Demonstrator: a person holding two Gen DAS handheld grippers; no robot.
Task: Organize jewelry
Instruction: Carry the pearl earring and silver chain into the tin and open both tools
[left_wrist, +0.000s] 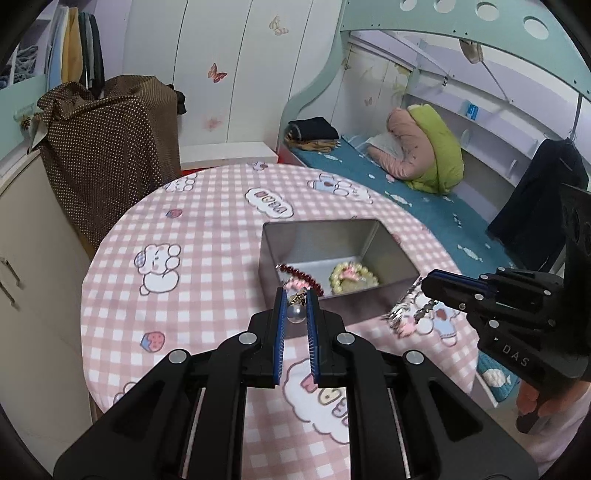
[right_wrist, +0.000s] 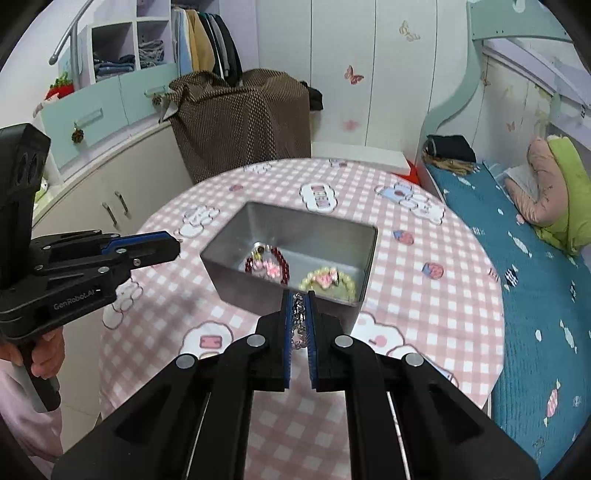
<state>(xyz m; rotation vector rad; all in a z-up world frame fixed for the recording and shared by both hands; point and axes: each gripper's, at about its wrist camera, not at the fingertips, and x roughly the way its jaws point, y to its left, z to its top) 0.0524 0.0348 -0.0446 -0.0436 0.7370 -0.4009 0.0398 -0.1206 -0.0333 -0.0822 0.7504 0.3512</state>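
A silver metal tin (left_wrist: 391, 254) (right_wrist: 229, 269) stands on the pink checked round table. In it lie a dark red bead bracelet (left_wrist: 306, 275) (right_wrist: 282, 260) and a pale yellow-green bead bracelet (left_wrist: 354, 277) (right_wrist: 327, 282). My left gripper (left_wrist: 296, 291) is shut on a pearl earring (left_wrist: 296, 313) with a gold top, just at the tin's near wall. My right gripper (right_wrist: 298, 293) is shut on a silver chain (right_wrist: 299, 321) that hangs between its fingers, at the tin's near edge. In the left wrist view the chain (left_wrist: 406, 314) dangles from the right gripper (left_wrist: 430, 282) over the table.
The table (left_wrist: 207, 229) (right_wrist: 436, 314) has a cartoon-print cloth. A bed with a blue sheet (left_wrist: 424, 206) (right_wrist: 535, 295) lies to the right. A brown dotted cloth covers a cabinet (left_wrist: 107, 147) (right_wrist: 240, 122) beyond the table.
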